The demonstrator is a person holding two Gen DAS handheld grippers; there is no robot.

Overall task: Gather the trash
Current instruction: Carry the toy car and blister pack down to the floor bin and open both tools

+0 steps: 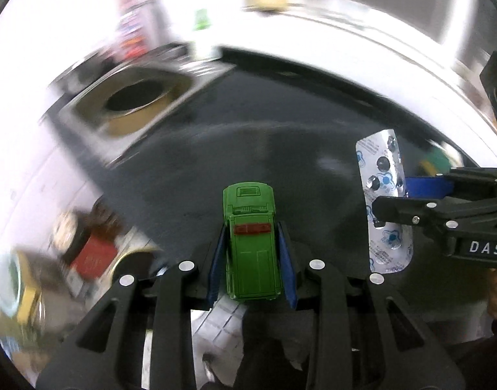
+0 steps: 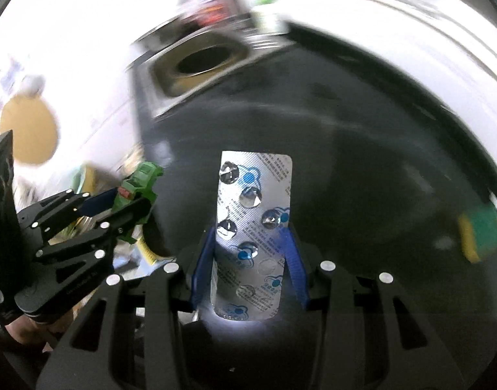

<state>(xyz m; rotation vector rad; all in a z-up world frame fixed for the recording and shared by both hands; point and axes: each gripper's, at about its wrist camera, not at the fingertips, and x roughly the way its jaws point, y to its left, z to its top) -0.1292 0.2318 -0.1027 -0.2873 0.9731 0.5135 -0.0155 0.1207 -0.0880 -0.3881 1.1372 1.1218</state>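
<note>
My left gripper (image 1: 252,250) is shut on a green toy car (image 1: 251,240), whose front sticks out past the blue pads. In the right wrist view the same car (image 2: 138,184) shows at the left in that gripper (image 2: 126,203). My right gripper (image 2: 251,256) is shut on a silver pill blister pack (image 2: 253,224) with several popped cells. From the left wrist view the pack (image 1: 383,195) appears at the right, clamped in the right gripper (image 1: 398,195). A bin with a round dark opening (image 1: 136,99) (image 2: 201,61) stands ahead, beyond a dark surface. Both views are motion-blurred.
The dark tabletop (image 1: 248,136) stretches ahead of both grippers. Blurred clutter, including a red box (image 1: 92,255), lies at the lower left. A green and yellow sponge-like block (image 2: 482,235) sits at the right. A round tan object (image 2: 27,133) shows at the far left.
</note>
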